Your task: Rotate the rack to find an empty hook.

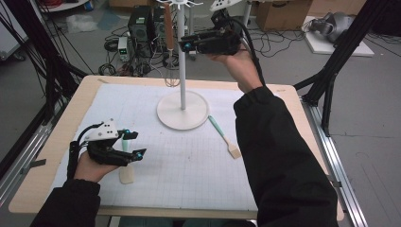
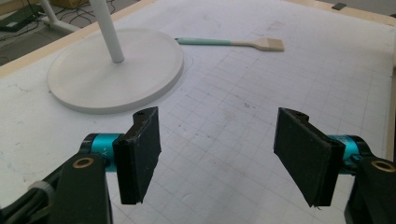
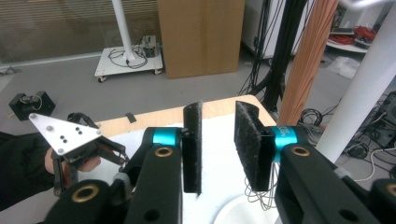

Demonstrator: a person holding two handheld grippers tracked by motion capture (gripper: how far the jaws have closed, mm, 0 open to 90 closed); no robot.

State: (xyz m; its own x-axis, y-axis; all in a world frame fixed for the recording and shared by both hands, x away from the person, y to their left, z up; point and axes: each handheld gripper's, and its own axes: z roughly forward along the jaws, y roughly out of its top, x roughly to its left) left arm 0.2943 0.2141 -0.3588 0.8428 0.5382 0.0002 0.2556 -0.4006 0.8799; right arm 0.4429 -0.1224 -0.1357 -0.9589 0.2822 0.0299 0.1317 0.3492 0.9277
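Observation:
A white hanging stand (image 1: 182, 111) stands at the back middle of the table. A whisk with a wooden handle (image 1: 168, 28) hangs from its top, wire head (image 1: 171, 78) down. My right gripper (image 1: 187, 46) is held high, level, just right of the stand's pole, jaws a little apart with nothing between them. In the right gripper view (image 3: 219, 144) the wooden handle (image 3: 308, 60) is beyond the jaws to the right. My left gripper (image 1: 138, 144) is open low over the front left of the mat, above a teal-handled spatula (image 1: 126, 175). A teal-handled brush (image 1: 224, 137) lies right of the stand's base.
A white gridded mat (image 1: 189, 161) covers the wooden table (image 1: 71, 118). The stand's round base (image 2: 116, 74) and the brush (image 2: 233, 43) lie ahead of the open left gripper (image 2: 224, 154). Cables, boxes and black frame legs surround the table on the floor.

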